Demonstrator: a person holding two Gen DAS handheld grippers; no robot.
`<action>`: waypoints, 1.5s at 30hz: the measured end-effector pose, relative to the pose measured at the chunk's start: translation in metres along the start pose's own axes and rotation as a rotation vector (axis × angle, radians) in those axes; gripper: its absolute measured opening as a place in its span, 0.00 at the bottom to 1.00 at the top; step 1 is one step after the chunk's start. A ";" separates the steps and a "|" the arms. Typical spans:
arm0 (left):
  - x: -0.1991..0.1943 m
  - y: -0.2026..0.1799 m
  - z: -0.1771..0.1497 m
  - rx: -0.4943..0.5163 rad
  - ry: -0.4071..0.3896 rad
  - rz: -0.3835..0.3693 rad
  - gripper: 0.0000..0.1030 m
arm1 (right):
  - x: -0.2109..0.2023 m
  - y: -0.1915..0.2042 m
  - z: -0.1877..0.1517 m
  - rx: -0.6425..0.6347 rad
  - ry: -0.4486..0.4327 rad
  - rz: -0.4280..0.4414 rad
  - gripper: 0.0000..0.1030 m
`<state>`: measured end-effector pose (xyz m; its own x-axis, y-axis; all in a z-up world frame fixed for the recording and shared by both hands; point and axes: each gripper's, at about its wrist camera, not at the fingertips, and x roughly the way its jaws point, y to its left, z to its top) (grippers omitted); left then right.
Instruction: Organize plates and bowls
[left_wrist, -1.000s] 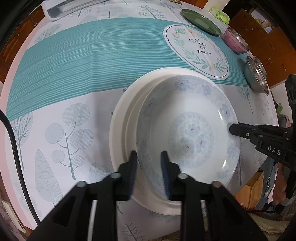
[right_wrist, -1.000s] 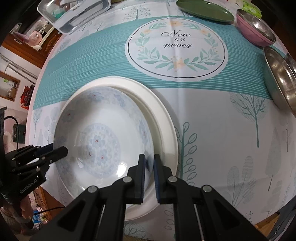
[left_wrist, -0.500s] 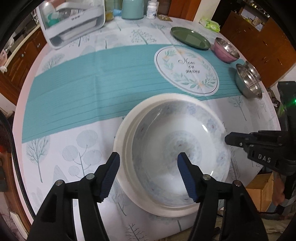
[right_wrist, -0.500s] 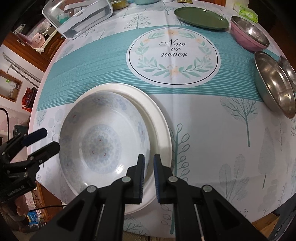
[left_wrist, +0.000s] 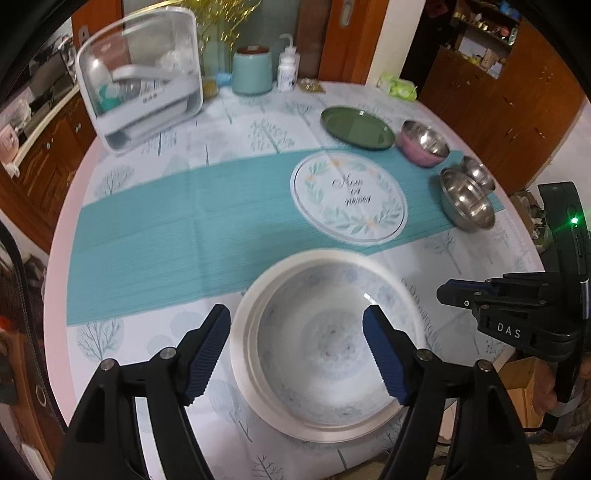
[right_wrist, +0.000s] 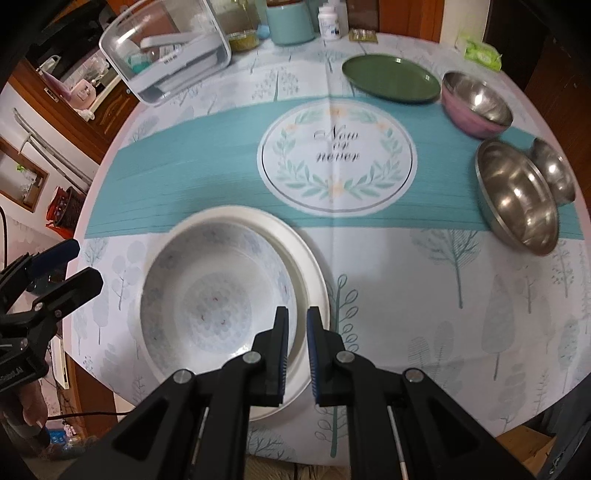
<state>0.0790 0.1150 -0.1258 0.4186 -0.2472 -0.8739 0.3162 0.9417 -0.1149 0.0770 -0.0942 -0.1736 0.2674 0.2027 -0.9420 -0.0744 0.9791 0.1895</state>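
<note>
A blue-patterned plate (left_wrist: 328, 347) (right_wrist: 218, 299) lies inside a larger white plate (left_wrist: 243, 332) (right_wrist: 314, 288) at the table's near edge. My left gripper (left_wrist: 297, 325) is open wide and empty, raised above the stack; it also shows in the right wrist view (right_wrist: 70, 266). My right gripper (right_wrist: 297, 325) has its jaws nearly closed with a narrow gap, above the stack's right rim, holding nothing; it shows in the left wrist view (left_wrist: 448, 291). A green plate (left_wrist: 356, 127) (right_wrist: 389, 77), a pink bowl (left_wrist: 424, 142) (right_wrist: 476, 103) and two steel bowls (left_wrist: 467, 201) (right_wrist: 517, 195) sit far right.
A round table under a tree-print cloth with a teal runner (left_wrist: 184, 221) (right_wrist: 184, 184). A clear lidded container (left_wrist: 144, 85) (right_wrist: 166, 48), a teal jar (left_wrist: 253, 70) and a white bottle (left_wrist: 288, 70) stand at the back. Wooden cabinets surround the table.
My left gripper let go of the patterned plate, opened wide and pulled up and back. My right gripper also rose away from the stack, its jaws slightly wider. The plates stay stacked.
</note>
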 end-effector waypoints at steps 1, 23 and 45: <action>-0.004 0.000 0.002 0.007 -0.009 -0.002 0.73 | -0.005 0.001 0.000 -0.002 -0.009 -0.004 0.10; -0.081 -0.028 0.104 0.061 -0.247 -0.017 0.86 | -0.168 -0.021 0.066 -0.092 -0.346 -0.217 0.37; 0.147 -0.096 0.302 -0.228 0.008 0.095 0.86 | -0.028 -0.209 0.315 -0.095 -0.187 0.058 0.37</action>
<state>0.3674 -0.0808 -0.1002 0.4300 -0.1541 -0.8896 0.0749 0.9880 -0.1349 0.3872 -0.2982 -0.0995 0.4333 0.2669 -0.8608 -0.1825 0.9613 0.2062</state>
